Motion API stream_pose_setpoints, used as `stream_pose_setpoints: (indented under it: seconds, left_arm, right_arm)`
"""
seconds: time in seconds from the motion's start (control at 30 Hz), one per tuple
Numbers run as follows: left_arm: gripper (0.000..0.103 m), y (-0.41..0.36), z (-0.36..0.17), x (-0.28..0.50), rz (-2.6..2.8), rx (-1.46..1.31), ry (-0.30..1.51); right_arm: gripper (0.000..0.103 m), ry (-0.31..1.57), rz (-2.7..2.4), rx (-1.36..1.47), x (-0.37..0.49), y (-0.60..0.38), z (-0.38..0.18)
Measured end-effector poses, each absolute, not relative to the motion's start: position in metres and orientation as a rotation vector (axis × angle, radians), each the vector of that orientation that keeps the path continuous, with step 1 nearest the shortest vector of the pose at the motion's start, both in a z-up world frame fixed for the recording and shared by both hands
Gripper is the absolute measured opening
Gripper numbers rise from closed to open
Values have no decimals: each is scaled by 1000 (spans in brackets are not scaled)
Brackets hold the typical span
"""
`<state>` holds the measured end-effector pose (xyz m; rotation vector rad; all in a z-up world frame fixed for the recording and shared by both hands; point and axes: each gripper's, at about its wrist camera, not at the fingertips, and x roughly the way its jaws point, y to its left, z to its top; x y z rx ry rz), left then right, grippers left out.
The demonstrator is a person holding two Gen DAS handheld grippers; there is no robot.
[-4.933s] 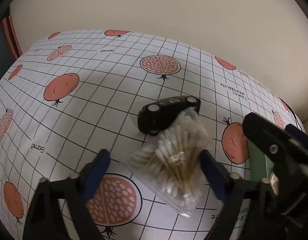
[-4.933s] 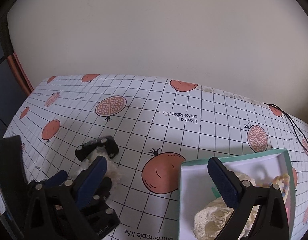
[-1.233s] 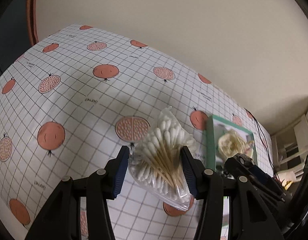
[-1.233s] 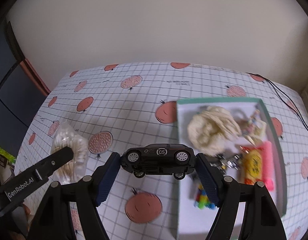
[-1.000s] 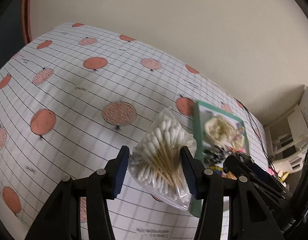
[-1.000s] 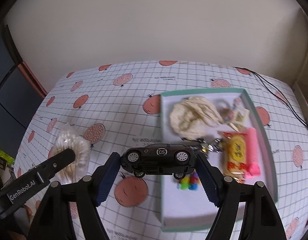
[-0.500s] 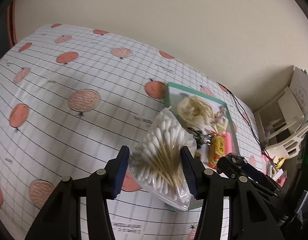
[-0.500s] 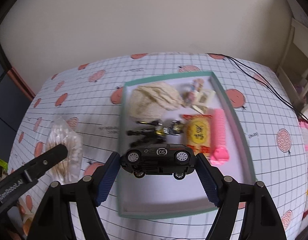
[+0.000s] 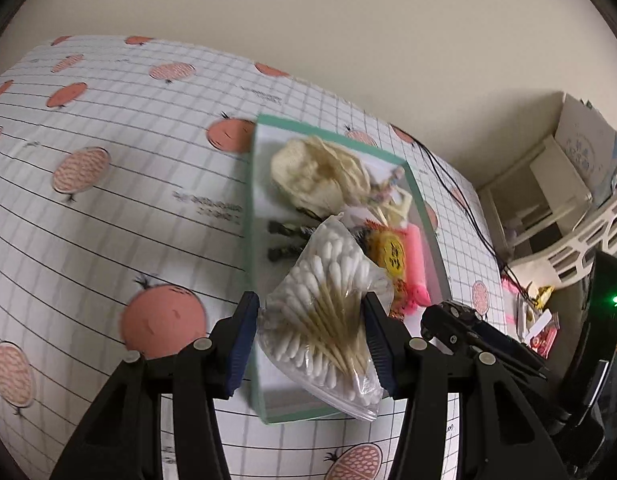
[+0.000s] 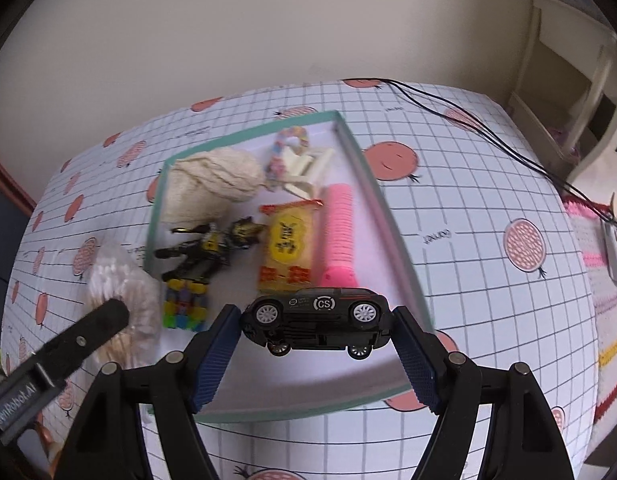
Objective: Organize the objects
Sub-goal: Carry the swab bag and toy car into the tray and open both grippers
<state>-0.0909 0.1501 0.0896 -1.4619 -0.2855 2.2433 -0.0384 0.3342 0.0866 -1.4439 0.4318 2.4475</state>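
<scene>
Above the cluttered green tray (image 10: 392, 236), claws pinch a toy car (image 10: 316, 320) and cotton swabs (image 9: 324, 312).

cotton swab bag (image 9: 328, 312) hiding tray (image 9: 250, 216) contents (partly), tablecloth print (image 9: 206, 204) blurred

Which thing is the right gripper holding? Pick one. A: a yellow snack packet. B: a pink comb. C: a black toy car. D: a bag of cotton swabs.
C: the right gripper is shut on the black toy car, held above the teal tray.
</scene>
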Motion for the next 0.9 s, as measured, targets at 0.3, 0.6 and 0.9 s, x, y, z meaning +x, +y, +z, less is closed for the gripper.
stream_pose_setpoints:
  seconds: [0.3,0.6,0.9]
  left_arm:
    - [54,172,68,-85,2219,-1513,-238]
    - [54,182,61,-84,2234,-1504,-188]
    - [56,187,57,-85,2220,-1494,-166]
  right_arm:
    - [79,492,2394,-1479,-34,349,69]
    - [79,494,2394,-1499,-38,346,63]
    - [79,560,2383,-1491,-37,353,59]
